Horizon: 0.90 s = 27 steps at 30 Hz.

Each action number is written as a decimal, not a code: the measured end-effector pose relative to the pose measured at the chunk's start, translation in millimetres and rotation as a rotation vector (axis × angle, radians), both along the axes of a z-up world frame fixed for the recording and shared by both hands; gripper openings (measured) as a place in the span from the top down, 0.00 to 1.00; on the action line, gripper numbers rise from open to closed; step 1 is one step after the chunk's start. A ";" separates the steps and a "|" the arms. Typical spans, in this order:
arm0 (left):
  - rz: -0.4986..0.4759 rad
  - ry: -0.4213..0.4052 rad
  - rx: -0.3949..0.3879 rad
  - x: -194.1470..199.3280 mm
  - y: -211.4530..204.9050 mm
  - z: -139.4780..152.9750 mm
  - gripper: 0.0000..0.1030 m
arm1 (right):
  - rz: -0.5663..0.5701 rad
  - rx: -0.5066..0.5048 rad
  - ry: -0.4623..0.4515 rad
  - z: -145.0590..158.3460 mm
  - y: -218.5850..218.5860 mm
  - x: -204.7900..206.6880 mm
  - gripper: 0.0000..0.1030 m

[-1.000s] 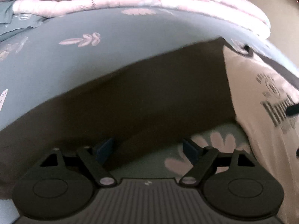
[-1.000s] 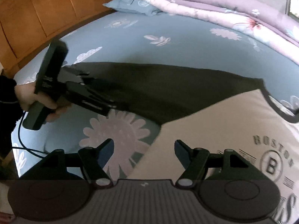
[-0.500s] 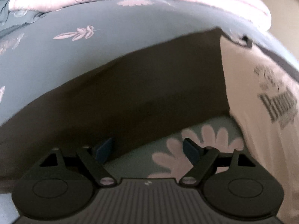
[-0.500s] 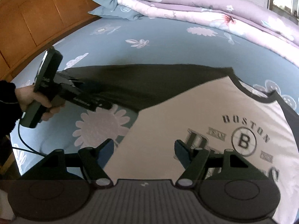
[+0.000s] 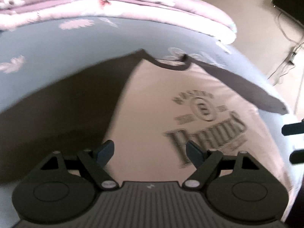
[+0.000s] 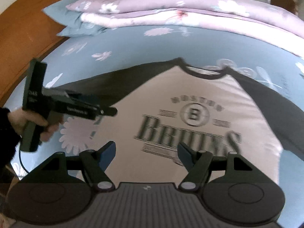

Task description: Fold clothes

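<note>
Both hand-held grippers gape above shirt

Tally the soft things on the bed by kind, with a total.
Shirts: 1, the Bruins shirt, lying flat with both dark sleeves spread.
Folded quilts: 1, the pink floral quilt.
Pillows: 1, the blue pillow by the headboard.
Total: 3

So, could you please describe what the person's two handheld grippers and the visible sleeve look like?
Both are matte black. Each wrist view shows a ribbed body, two round discs and angled linkages with silver pivots ending in dark blue fingertips. From the right wrist view, the left gripper is a pistol-shaped black unit with small white lettering and a thin black cable trailing below. The sleeve is dark and fuzzy.
</note>
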<state>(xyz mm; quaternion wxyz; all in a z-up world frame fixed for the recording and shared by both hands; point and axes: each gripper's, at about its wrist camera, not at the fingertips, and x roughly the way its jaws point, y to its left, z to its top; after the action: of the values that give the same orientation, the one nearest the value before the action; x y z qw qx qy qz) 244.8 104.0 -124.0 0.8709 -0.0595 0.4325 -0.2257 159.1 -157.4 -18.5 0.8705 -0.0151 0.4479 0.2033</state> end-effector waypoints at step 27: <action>-0.124 0.257 0.092 -219.5 -130.9 -38.5 0.18 | -0.423 0.402 0.342 -117.7 -202.7 -116.9 0.26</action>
<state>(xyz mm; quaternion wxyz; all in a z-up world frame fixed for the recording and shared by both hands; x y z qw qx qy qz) 25.3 -26.9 -162.5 0.7946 -0.0208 0.5530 -0.2496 42.3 -360.1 -136.2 0.7914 0.2844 0.5315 0.1019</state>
